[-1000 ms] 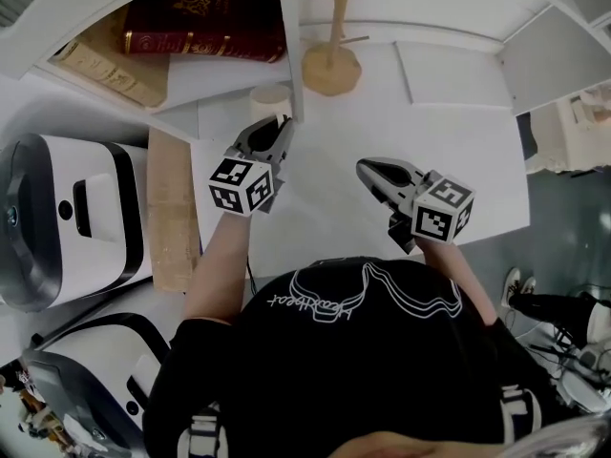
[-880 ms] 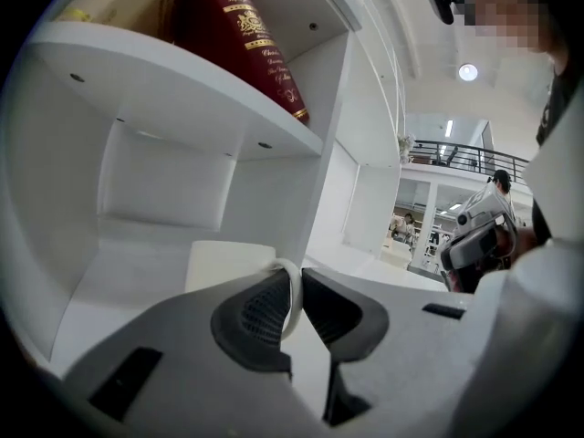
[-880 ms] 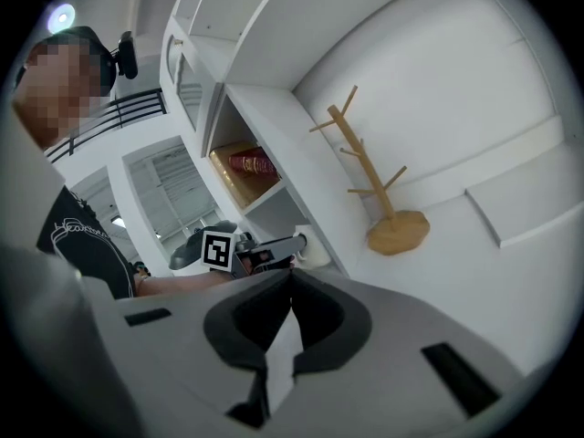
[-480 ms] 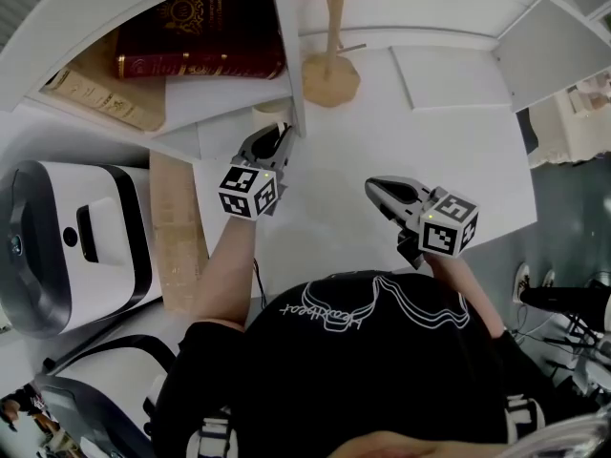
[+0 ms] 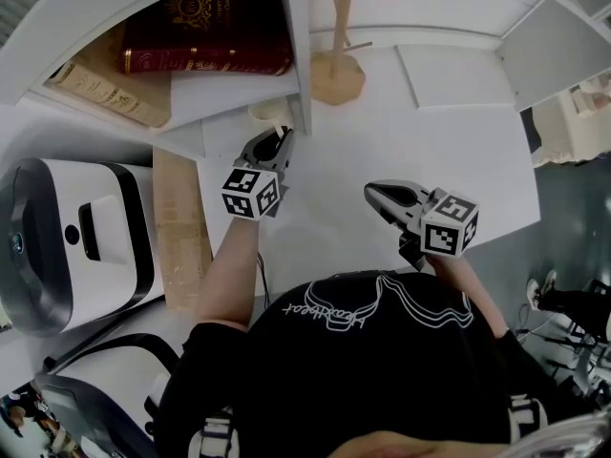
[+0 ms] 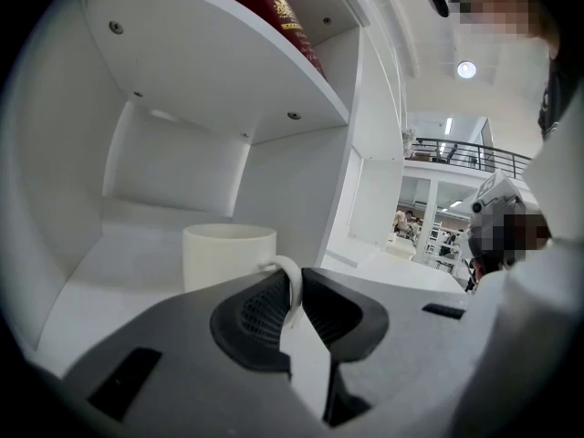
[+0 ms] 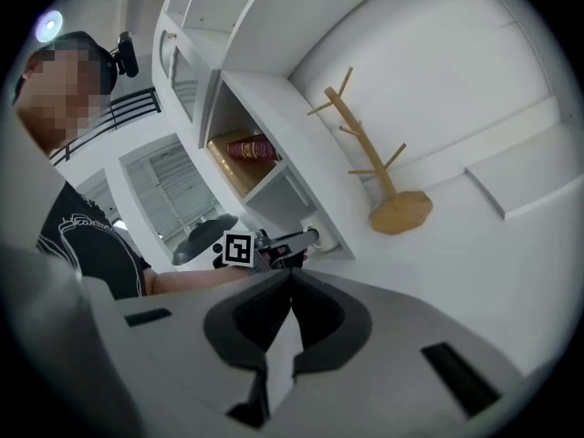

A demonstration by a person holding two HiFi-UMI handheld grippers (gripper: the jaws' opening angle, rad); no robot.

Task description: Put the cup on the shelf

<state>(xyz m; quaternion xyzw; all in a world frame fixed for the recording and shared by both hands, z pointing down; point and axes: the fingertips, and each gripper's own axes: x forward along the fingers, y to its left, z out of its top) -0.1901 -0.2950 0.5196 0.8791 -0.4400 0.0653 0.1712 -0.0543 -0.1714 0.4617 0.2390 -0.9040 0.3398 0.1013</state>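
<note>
A cream cup (image 6: 228, 255) stands upright in the lower compartment of the white shelf (image 5: 229, 113). In the head view only the cup's rim (image 5: 264, 113) peeks out under the shelf board. My left gripper (image 6: 296, 283) is shut on the cup's thin handle, and in the head view my left gripper (image 5: 278, 139) reaches into the compartment's mouth. The jaws hide the cup's base, so I cannot tell whether it touches the shelf floor. My right gripper (image 5: 375, 193) hovers over the white table with its jaws together and nothing between them, as the right gripper view shows (image 7: 290, 277).
A wooden mug tree (image 5: 336, 65) stands on the table right of the shelf. A red book (image 5: 205, 31) and a tan book (image 5: 100, 89) lie on the upper shelf. A white machine (image 5: 67, 237) and a wooden board (image 5: 177, 227) sit at the left.
My left gripper has sunk a little and gone slightly deeper into the lower compartment with the cup. My right gripper has stayed about where it was.
</note>
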